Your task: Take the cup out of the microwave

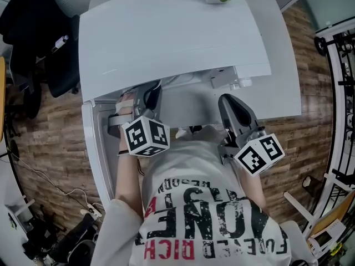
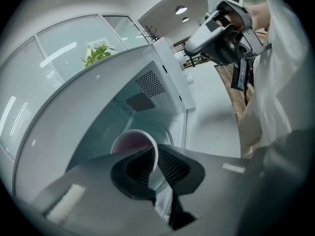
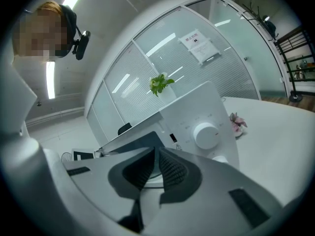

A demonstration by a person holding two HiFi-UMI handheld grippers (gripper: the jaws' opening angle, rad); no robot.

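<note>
- Head view: the left gripper (image 1: 148,96) is seen reached under the top edge of the white microwave (image 1: 177,32) at centre left, with its tips hidden inside. Its forearm is run up from the lower left.
- Head view: the right gripper (image 1: 228,105) is held right of centre at the microwave front, pointed toward the top of the frame.
- Left gripper view: the jaws are clamped on the white rim of the cup (image 2: 132,144), one pad inside and one outside. The cup is located inside the microwave cavity, at lower centre.
- Right gripper view: the jaws are brought together with nothing between them. The control knob (image 3: 205,134) is noted right of centre, and a plant (image 3: 160,84) above it.
</note>
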